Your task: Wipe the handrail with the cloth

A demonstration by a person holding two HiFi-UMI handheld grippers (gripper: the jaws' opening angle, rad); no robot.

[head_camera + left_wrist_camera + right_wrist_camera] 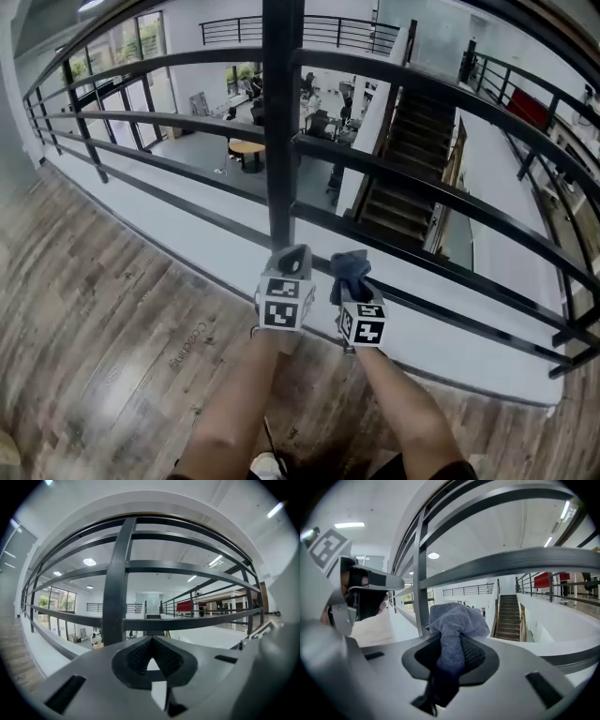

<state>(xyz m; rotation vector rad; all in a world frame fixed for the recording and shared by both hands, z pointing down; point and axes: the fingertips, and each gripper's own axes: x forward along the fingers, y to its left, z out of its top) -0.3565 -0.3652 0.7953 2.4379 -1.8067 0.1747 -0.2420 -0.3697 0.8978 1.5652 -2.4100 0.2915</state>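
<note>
Between the right gripper's [352, 286] fingers, the cloth [350, 267], bunched out past the tips. Close alongside, left of those fingers, the left gripper [292, 253]. Straight ahead of the left fingertips, near, the handrail post [281, 122]. Handrail bars [511, 562] running left and right off it, above and beyond both sets of fingertips. Behind the bars and lower down, ahead-right of the right fingers, a staircase [417, 131]. Beneath both grippers, plank floor [94, 309].

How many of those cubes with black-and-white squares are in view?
2. One cube rides on the left gripper, the other cube on the right gripper, which grips the cloth. None seem hidden.
</note>
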